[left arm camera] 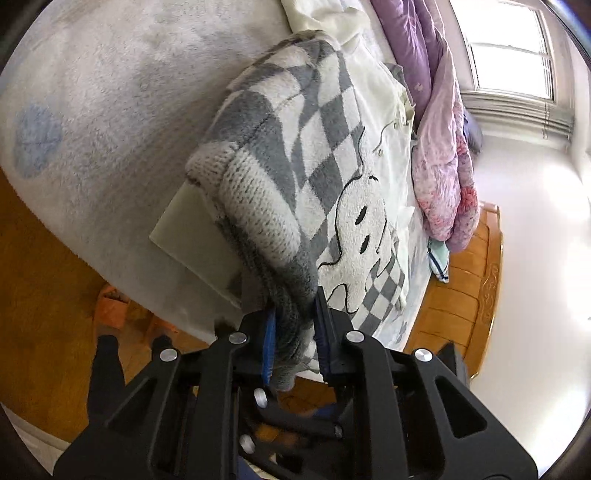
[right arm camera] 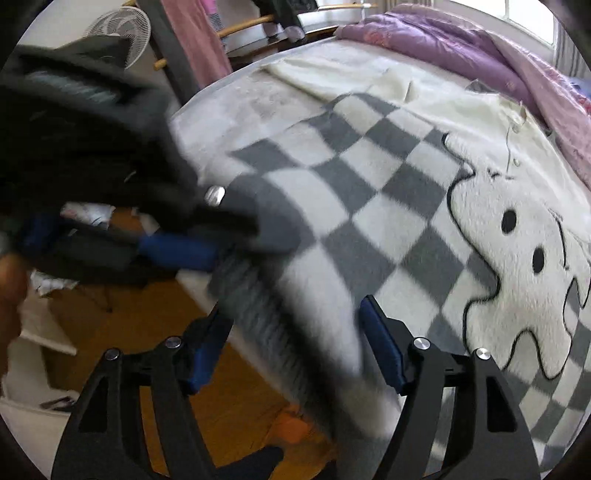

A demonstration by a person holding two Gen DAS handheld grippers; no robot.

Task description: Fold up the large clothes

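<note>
A fluffy grey-and-white checked sweater [left arm camera: 325, 147] with a white ghost figure lies on the bed, and it also shows in the right wrist view [right arm camera: 369, 192]. My left gripper [left arm camera: 295, 314] is shut on the sweater's ribbed grey hem, lifting that part over a pale flat board [left arm camera: 195, 236] beneath it. The left gripper also appears in the right wrist view [right arm camera: 229, 229], gripping the hem corner. My right gripper [right arm camera: 291, 343] is open, its jaws on either side of the ribbed hem at the bed's edge, not closed on it.
A white fleece blanket [left arm camera: 110, 110] covers the bed. A purple and pink quilt [left arm camera: 443, 147] is bunched along the far side. Wooden floor [left arm camera: 44, 277] lies below, with an orange item. A wooden bed end [left arm camera: 472, 280], a fan [right arm camera: 122, 26] and a window are around.
</note>
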